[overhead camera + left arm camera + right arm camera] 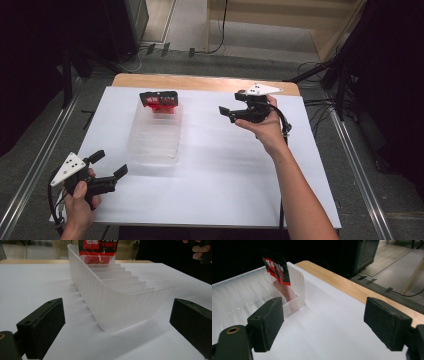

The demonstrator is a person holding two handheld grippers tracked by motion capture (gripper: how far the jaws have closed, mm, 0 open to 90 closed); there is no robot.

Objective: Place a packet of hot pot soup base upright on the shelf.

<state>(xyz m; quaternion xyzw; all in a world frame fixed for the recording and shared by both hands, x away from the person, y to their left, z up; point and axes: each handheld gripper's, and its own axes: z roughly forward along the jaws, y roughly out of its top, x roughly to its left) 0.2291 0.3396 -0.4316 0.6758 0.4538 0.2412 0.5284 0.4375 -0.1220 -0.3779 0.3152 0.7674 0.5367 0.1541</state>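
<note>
Left gripper (107,167) is hovering wide open, empty, near the translucent ribbed plastic tray (154,142) on the white surface (240,170). Right gripper (226,113), also wide open w/ nothing held, is sitting beside the tray's far end, where the red-and-black packet (160,100) is standing upright. Risk: a jaw clipping the light tray could be shoving it and tipping the packet.

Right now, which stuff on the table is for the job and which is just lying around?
For the job:
- clear slotted tray
- red and black packet standing in the tray's far end
- left gripper, open
- right gripper, open

Just lying around:
- cables on the floor
- white table, only holding things
</note>
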